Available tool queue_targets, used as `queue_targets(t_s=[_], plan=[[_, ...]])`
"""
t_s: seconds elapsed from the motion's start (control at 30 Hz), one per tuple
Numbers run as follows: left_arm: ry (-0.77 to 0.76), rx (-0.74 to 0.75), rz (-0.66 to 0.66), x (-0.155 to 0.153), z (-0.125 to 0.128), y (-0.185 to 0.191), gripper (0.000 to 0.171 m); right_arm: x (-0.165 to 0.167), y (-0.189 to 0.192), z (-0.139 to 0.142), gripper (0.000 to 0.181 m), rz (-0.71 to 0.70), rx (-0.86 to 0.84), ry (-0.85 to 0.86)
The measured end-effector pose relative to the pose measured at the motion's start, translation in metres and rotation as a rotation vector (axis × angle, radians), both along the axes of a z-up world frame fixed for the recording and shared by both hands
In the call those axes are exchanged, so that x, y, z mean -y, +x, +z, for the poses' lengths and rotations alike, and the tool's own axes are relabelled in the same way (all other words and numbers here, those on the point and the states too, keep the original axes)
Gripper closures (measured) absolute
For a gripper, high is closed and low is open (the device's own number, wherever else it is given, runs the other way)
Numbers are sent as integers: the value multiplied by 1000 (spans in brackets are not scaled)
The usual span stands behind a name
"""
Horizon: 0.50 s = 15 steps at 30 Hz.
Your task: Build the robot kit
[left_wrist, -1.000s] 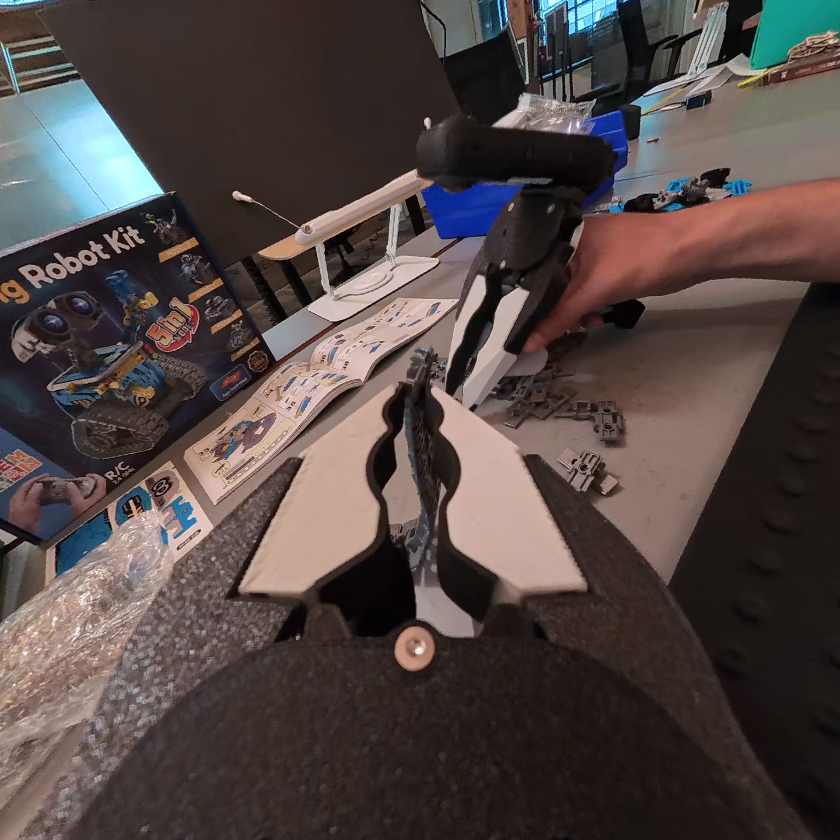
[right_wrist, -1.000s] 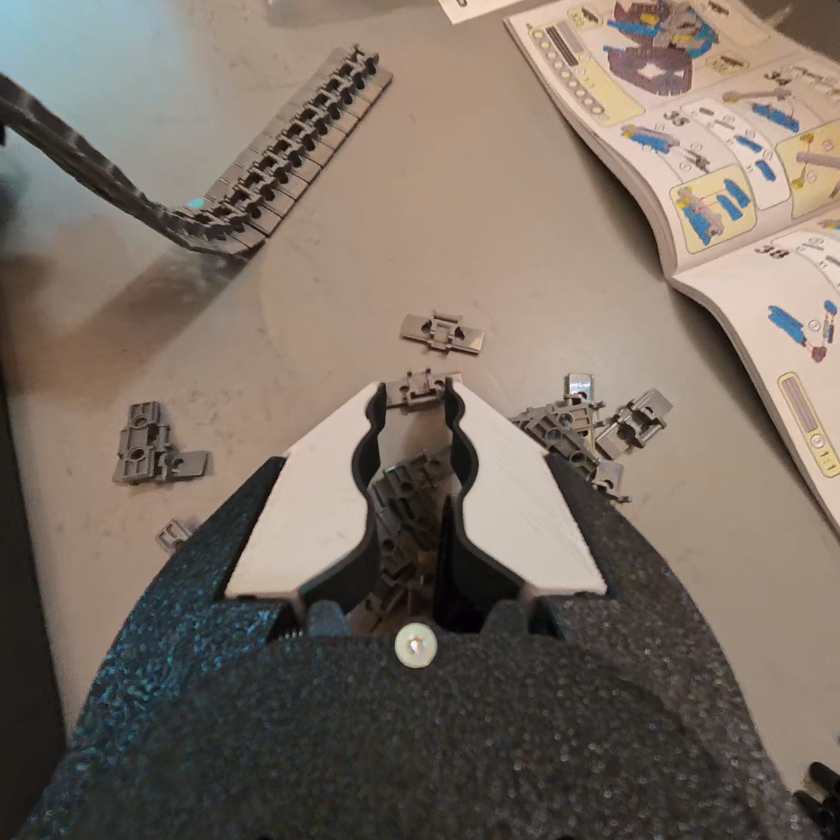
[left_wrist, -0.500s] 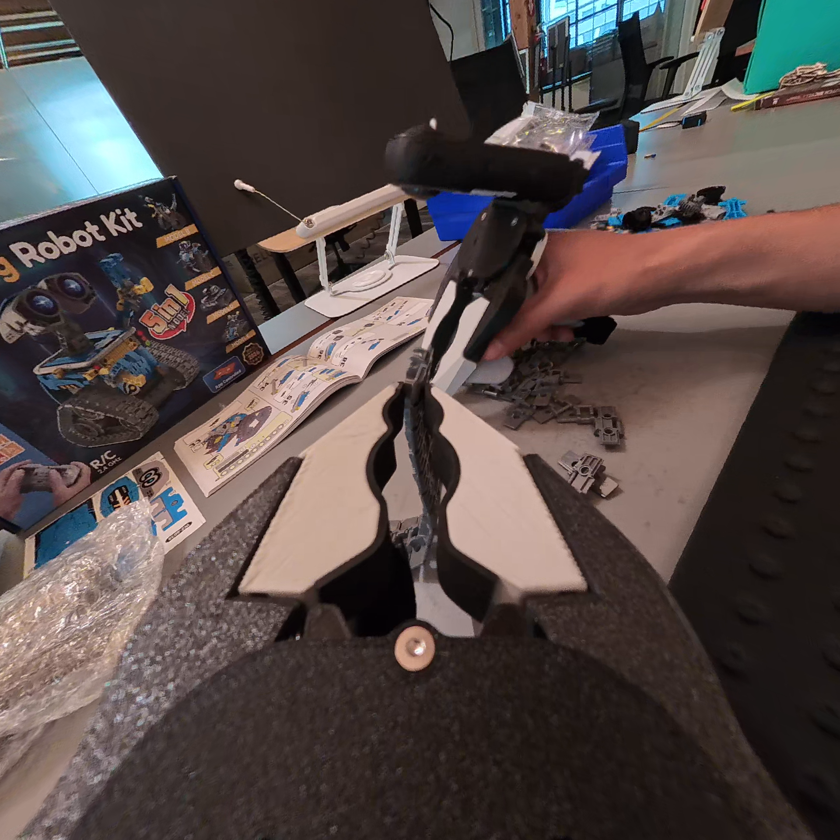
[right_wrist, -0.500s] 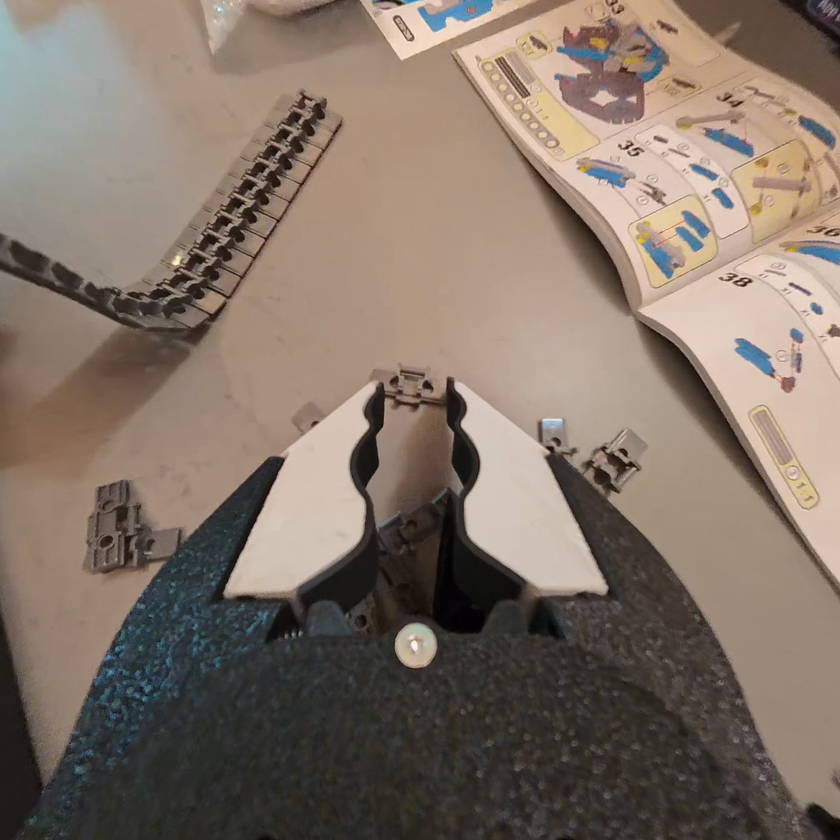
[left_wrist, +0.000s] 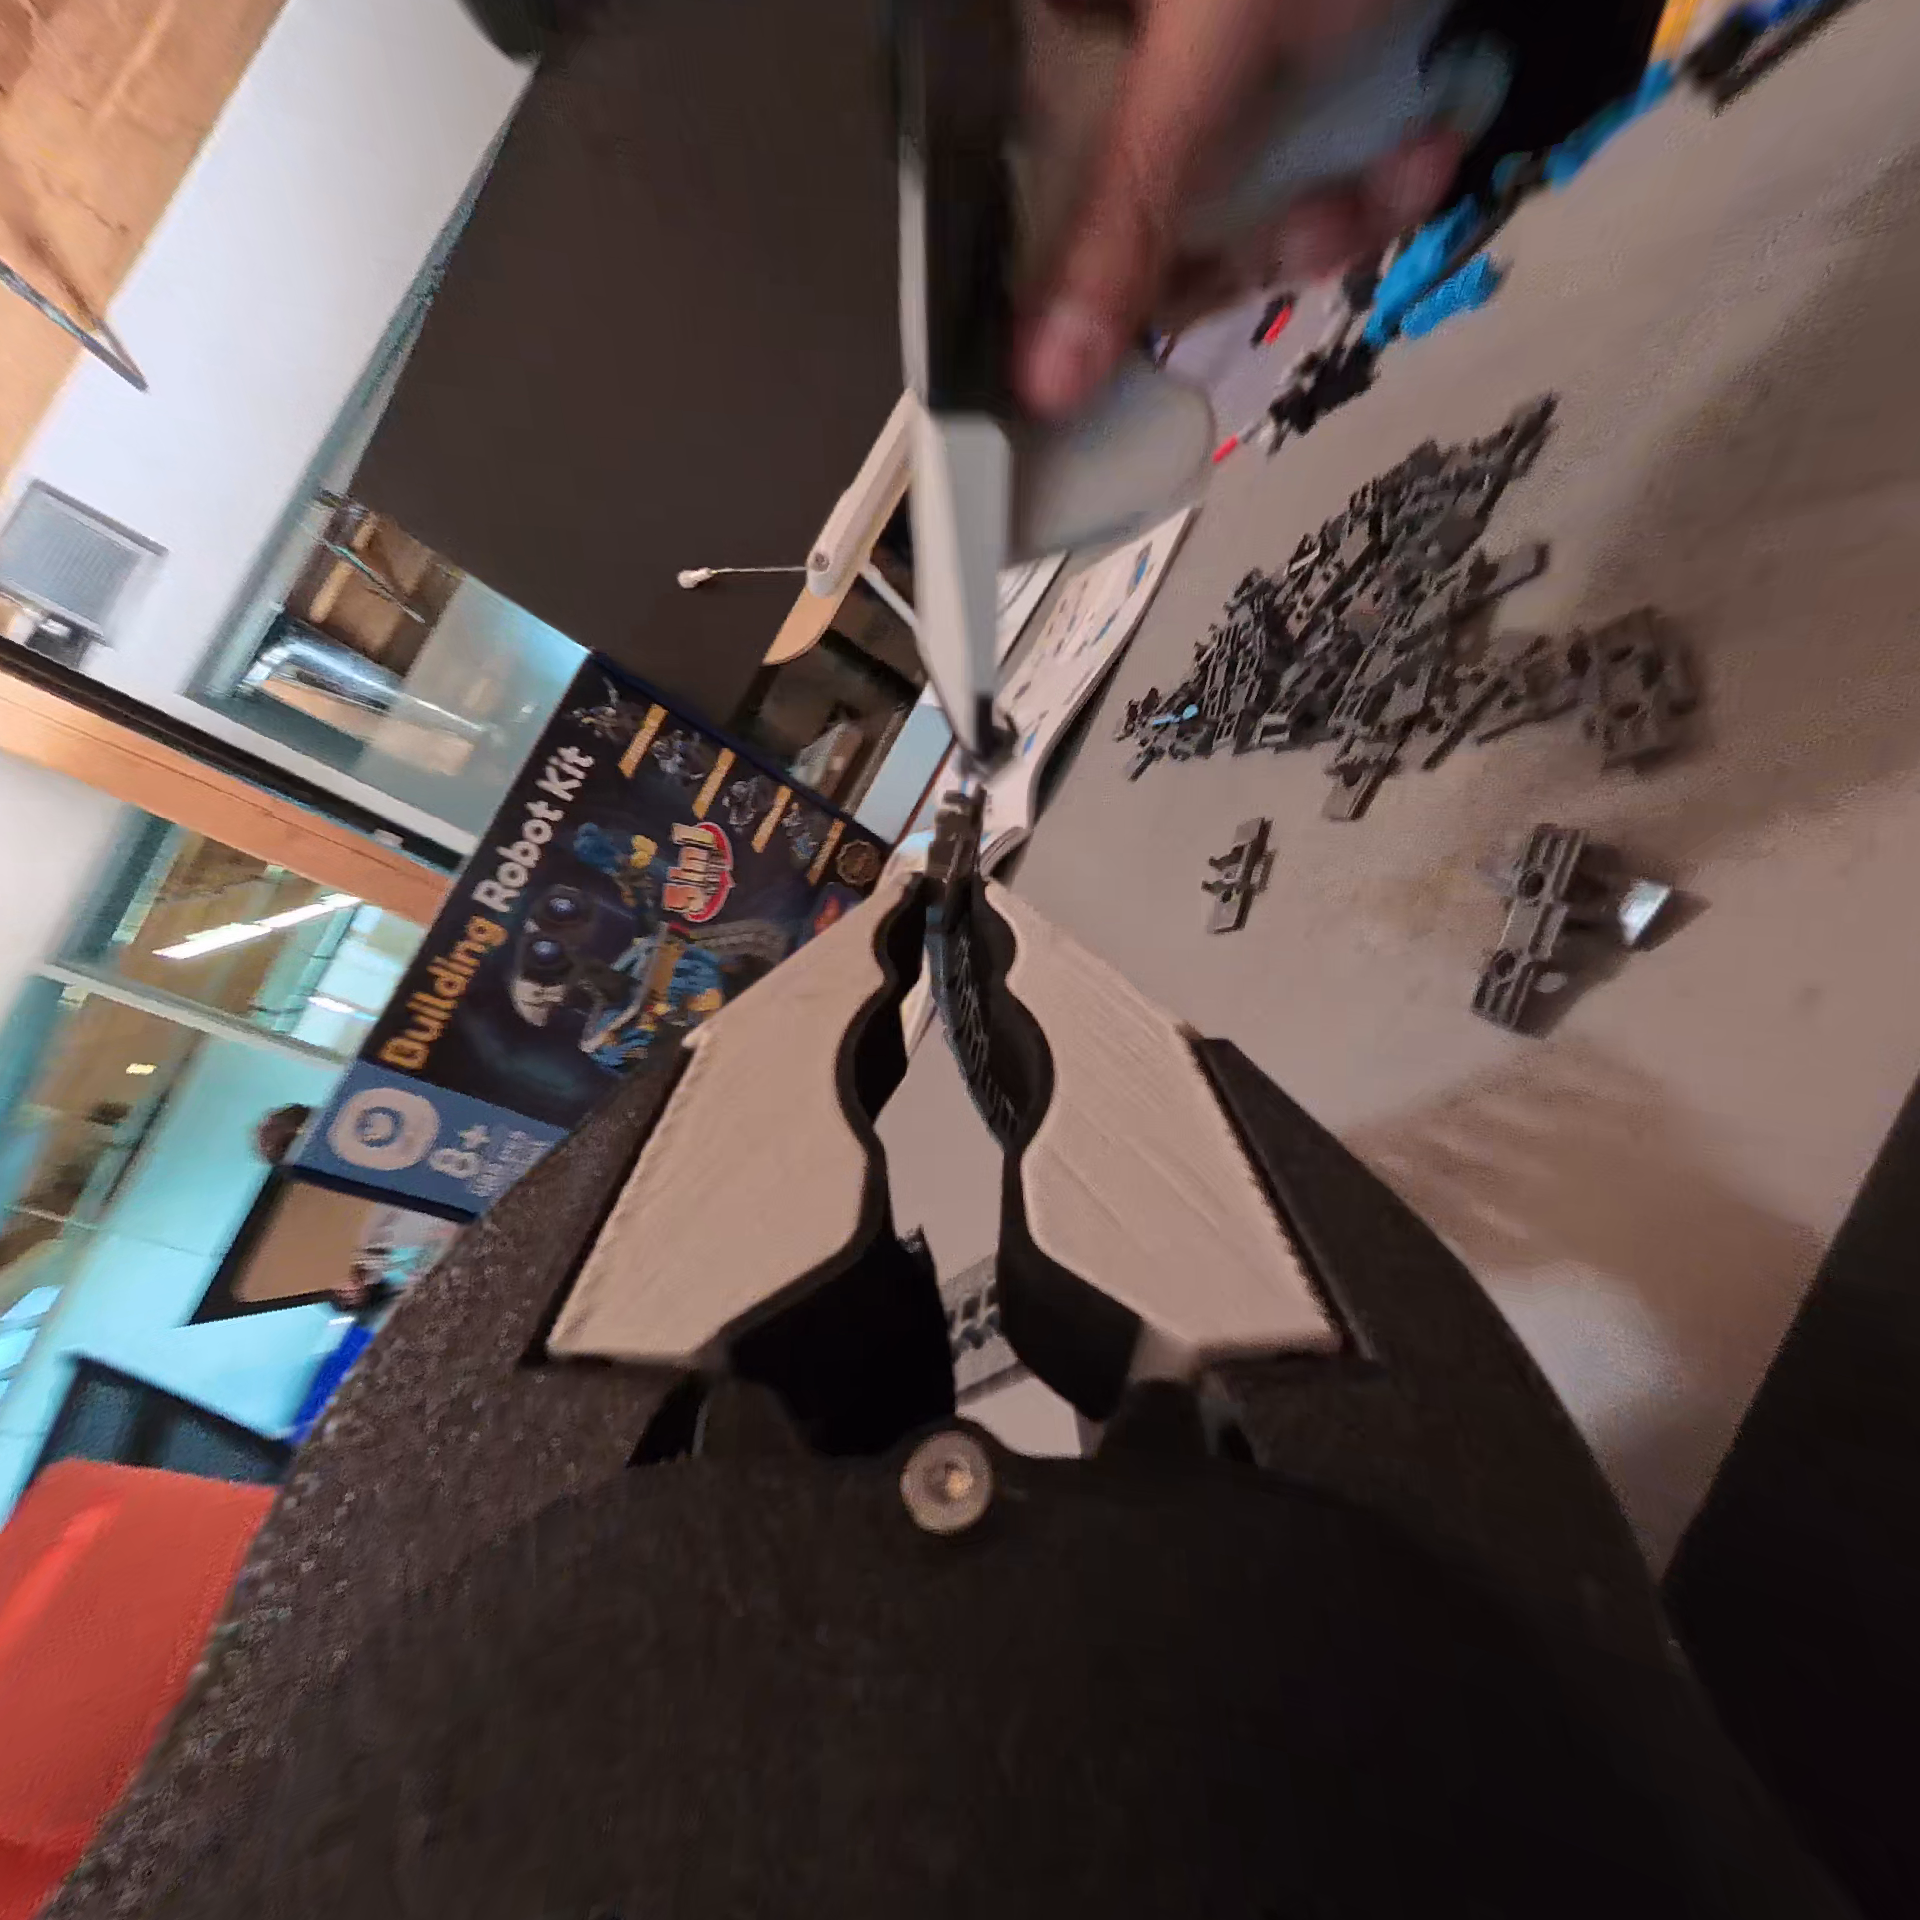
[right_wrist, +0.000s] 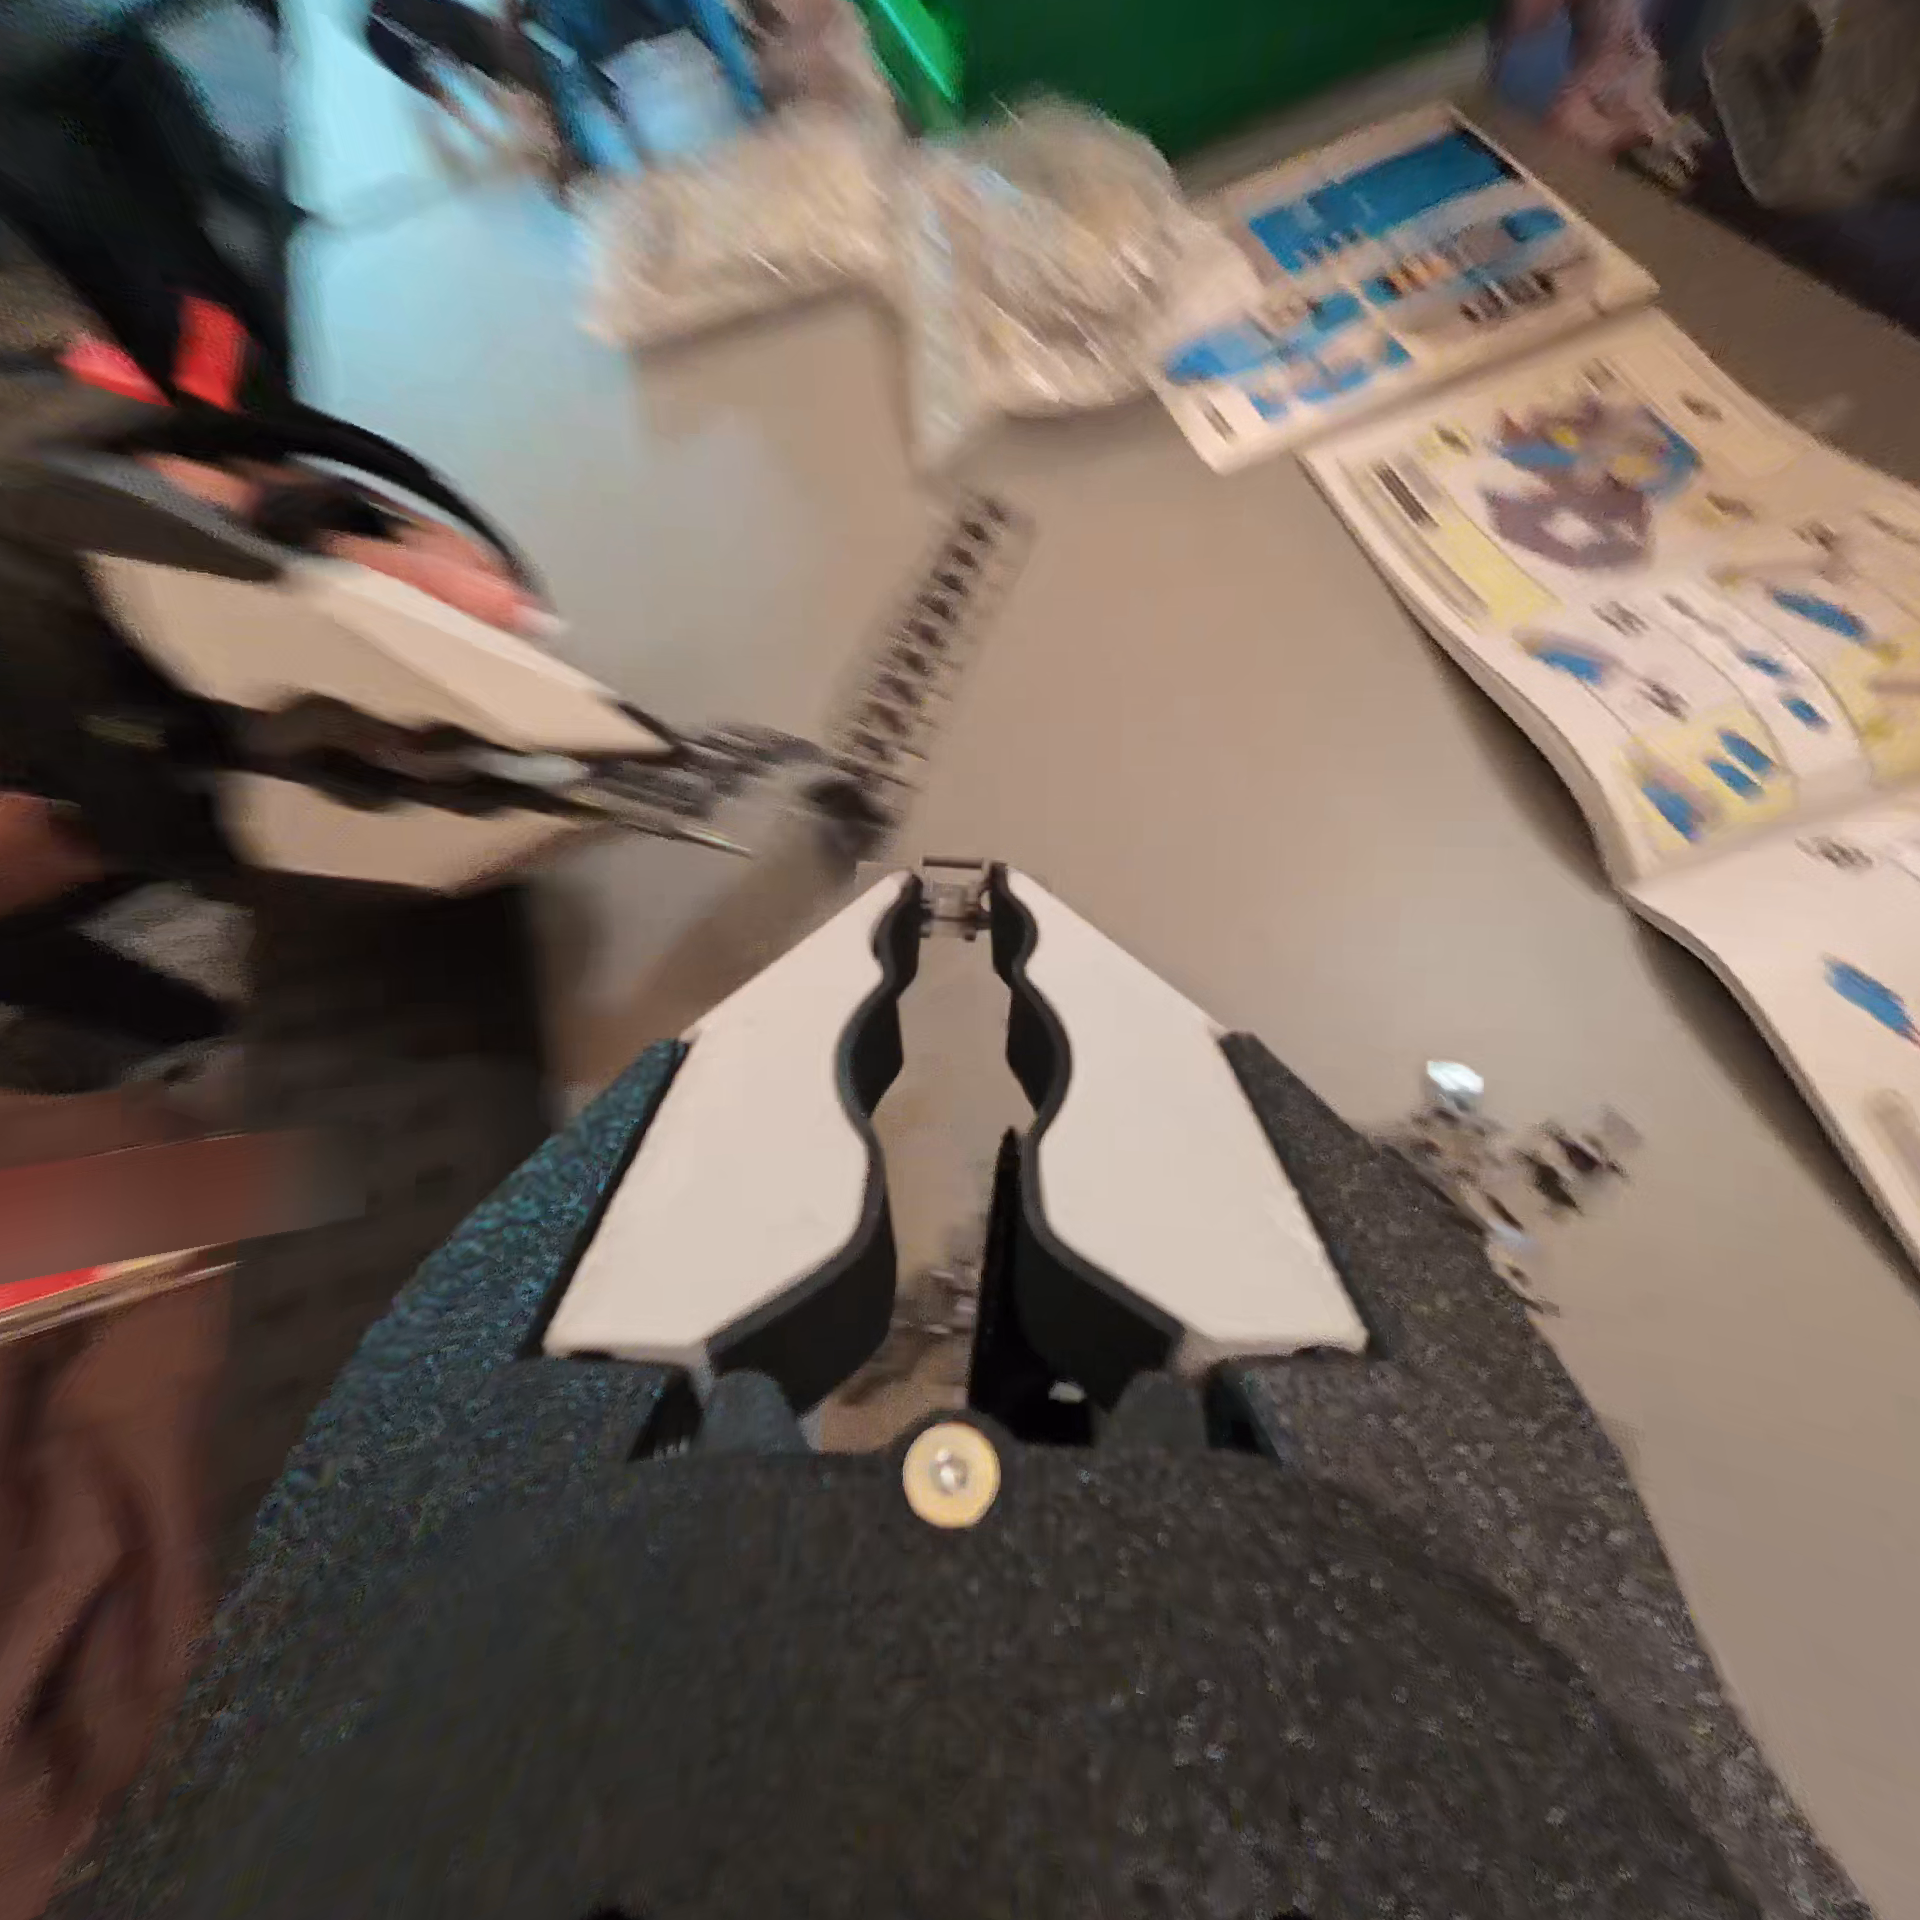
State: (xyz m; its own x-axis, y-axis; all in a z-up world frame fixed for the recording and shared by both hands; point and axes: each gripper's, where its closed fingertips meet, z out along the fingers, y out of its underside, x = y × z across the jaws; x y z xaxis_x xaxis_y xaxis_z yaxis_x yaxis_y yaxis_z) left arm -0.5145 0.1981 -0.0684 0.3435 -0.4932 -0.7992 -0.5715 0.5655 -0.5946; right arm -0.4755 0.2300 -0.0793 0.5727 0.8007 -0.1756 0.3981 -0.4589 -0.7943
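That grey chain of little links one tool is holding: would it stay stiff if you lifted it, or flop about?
Probably floppy: the track is many small hinged links, lying flat on the table and bending up to the left tool. Likely light, being thin plastic. It may sag or swing from the pinched end.

Motion blur smears the hand point(left_wrist: 1174, 177), the crumpled plastic bag point(right_wrist: 935, 239) and the booklet point(right_wrist: 1621, 623).

Lettering I can make out sits on the dark blue kit box point(left_wrist: 623, 935) standing at the desk point(left_wrist: 1558, 1091) edge: large white and orange print along one side, a red-and-yellow badge, and a blue corner panel with white marks. The open booklet point(right_wrist: 1662, 644) and blue-printed leaflet point(right_wrist: 1403, 270) are too blurred to read.
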Motion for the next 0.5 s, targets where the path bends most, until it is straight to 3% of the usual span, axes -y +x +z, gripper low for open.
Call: queue_targets(t_s=[0.07, 0.2, 0.5], plan=[[73, -57, 31, 1, -2, 2, 164, 22, -13, 24, 168, 60, -32, 6], [161, -131, 68, 2, -6, 5, 165, 47, -24, 34, 168, 84, 0, -20], [238, -176, 107, 2, -6, 7, 166, 41, -23, 10, 168, 16, 62, -94]])
